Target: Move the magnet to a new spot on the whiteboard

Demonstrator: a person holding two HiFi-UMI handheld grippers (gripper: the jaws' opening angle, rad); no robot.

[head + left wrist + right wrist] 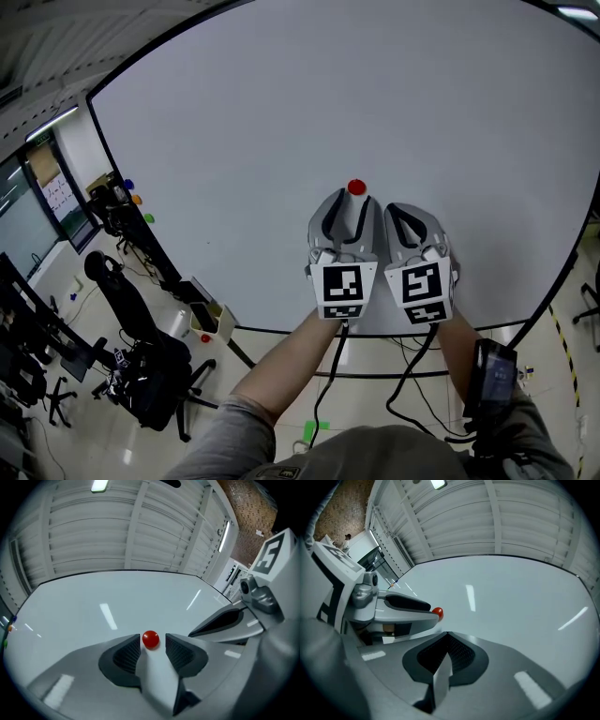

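Whiteboard (pixel 281 141), glossy and bare, fills the view, with office chairs (pixel 141 366) on the floor to its left. The red magnet (pixel 150 639) clings to it between the spread left claw (pixel 349 202), pads clear. The right claw (pixel 446 637) is pressed together, empty. An off-centre pinch could skid the magnet or flick it off.

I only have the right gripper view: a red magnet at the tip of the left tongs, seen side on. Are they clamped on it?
Observer: No. The left gripper view shows the left tongs open, with the red magnet between their tips, not squeezed.
Operator: Where on the board is it?
Observer: In the head view it is in the lower half of the whiteboard, clear of every edge.
Operator: Anything else stuck there?
Observer: Small coloured magnets by its left edge.
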